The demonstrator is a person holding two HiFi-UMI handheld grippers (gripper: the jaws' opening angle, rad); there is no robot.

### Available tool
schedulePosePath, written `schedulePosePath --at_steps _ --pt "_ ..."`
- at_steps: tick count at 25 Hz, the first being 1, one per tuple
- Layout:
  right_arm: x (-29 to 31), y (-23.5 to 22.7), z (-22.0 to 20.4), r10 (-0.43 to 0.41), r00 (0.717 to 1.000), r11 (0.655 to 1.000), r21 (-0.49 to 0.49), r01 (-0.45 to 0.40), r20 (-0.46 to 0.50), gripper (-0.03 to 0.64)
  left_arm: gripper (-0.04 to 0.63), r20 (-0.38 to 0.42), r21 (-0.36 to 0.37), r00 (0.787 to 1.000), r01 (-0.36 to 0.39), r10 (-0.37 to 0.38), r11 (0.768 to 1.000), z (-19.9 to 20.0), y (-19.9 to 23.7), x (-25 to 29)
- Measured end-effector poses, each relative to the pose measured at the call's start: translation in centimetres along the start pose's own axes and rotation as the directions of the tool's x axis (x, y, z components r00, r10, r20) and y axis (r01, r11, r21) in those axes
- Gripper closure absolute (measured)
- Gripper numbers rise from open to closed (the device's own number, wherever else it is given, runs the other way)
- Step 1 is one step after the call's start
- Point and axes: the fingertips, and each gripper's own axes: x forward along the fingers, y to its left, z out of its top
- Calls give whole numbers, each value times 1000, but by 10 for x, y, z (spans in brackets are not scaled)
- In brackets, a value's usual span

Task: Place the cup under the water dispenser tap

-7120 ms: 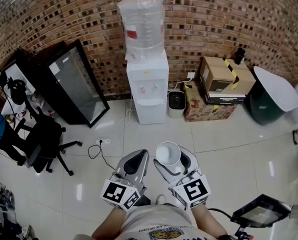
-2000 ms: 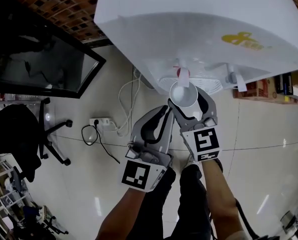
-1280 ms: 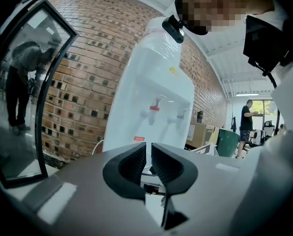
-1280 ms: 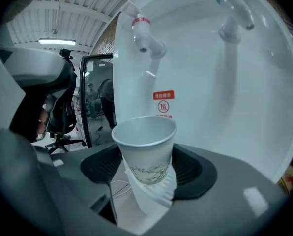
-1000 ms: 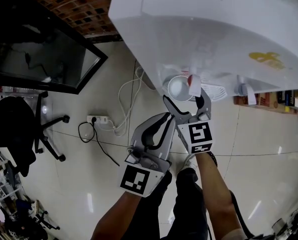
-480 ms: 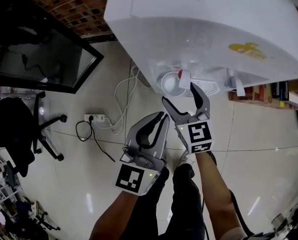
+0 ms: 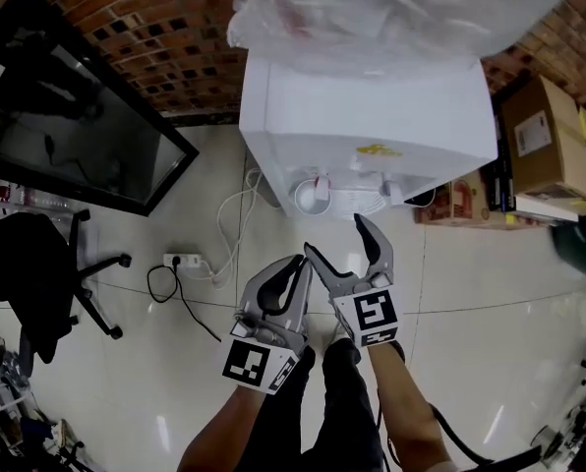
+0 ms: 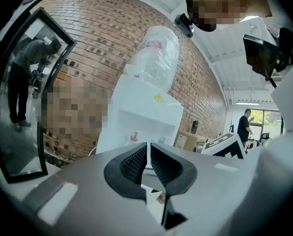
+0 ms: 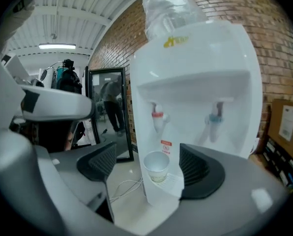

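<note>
A white paper cup (image 9: 157,166) stands upright on the drip tray of the white water dispenser (image 9: 200,87), right below the red tap (image 9: 158,118). From the head view the cup (image 7: 309,198) sits in the dispenser's (image 7: 372,126) recess. My right gripper (image 7: 345,238) is open and empty, drawn back from the cup with a clear gap; in its own view the right gripper (image 9: 149,167) frames the cup from a distance. My left gripper (image 7: 291,270) is shut with nothing in it, low and left of the right one; the left gripper (image 8: 149,162) shows its pads nearly touching.
A blue tap (image 9: 214,121) is right of the red one. A black framed glass panel (image 7: 77,136) leans on the brick wall at left. A power strip and cables (image 7: 190,262) lie on the floor. Cardboard boxes (image 7: 544,136) stand right of the dispenser. An office chair (image 7: 28,283) is far left.
The right gripper carried the cup to the dispenser, set it under the red tap, let go and opened. Since half a second ago it has pulled back; the cup stays put.
</note>
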Motion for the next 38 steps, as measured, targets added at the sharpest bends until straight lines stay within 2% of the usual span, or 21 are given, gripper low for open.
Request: schedulePosePath --at_steps 7,14,18,22,25,30,35,38 --pt "-54 13 77 -29 997 999 21 28 69 229 581 59 11 998 36 -37 999 62 -31 -15" --pt "-112 22 154 -67 989 997 38 62 131 321 592 99 16 994 40 -42 999 127 -48 -38" --pt "-150 42 206 -61 984 998 -2 62 167 346 595 111 16 989 93 -94 996 165 -69 -61" --pt "-173 65 252 -25 978 1000 2 25 208 386 595 138 -41 979 158 -151 987 200 -90 -78" --pt "-191 80 281 -20 972 999 -42 30 234 429 595 159 -43 971 190 -181 981 223 -104 -91" --pt "-205 96 308 2 969 995 -100 23 248 480 595 207 -18 950 242 -233 970 257 -118 -100" --pt "-214 97 310 -29 969 993 -102 56 246 511 595 192 11 934 305 -302 952 262 -132 -101" --pt "-212 99 307 -40 973 994 -88 62 229 540 595 191 1 933 310 -305 951 265 -127 -105"
